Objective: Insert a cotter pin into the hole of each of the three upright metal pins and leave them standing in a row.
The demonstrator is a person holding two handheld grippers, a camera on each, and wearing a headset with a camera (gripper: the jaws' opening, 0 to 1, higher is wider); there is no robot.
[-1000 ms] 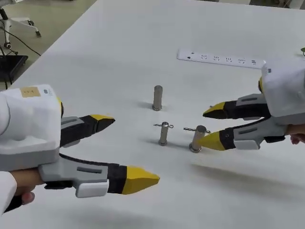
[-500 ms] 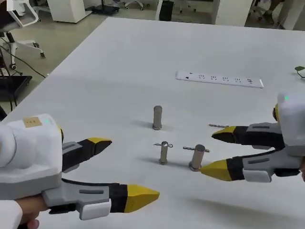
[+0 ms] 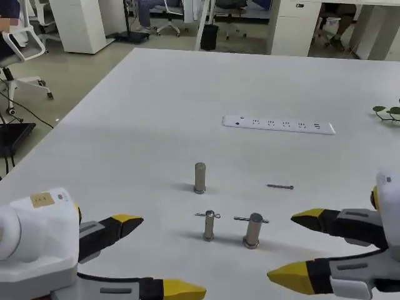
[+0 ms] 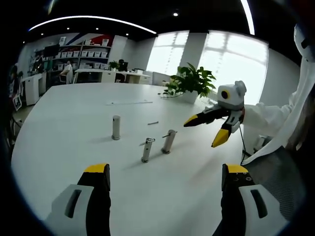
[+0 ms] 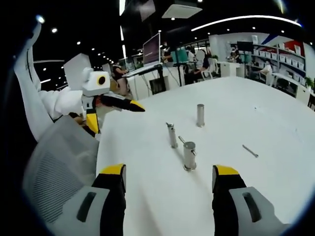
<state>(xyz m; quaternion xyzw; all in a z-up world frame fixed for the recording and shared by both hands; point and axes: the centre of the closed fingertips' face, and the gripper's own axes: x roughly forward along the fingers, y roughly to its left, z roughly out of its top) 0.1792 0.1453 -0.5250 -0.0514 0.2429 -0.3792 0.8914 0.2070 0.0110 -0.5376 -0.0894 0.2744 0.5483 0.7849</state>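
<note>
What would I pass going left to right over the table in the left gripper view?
Bare pin → thin pin with cotter → thick pin with cotter → right gripper. The loose cotter and power strip overlap these, so they are left out.

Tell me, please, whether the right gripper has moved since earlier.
Yes. The right gripper has drawn back toward the person, away from the right-hand metal pin.
</note>
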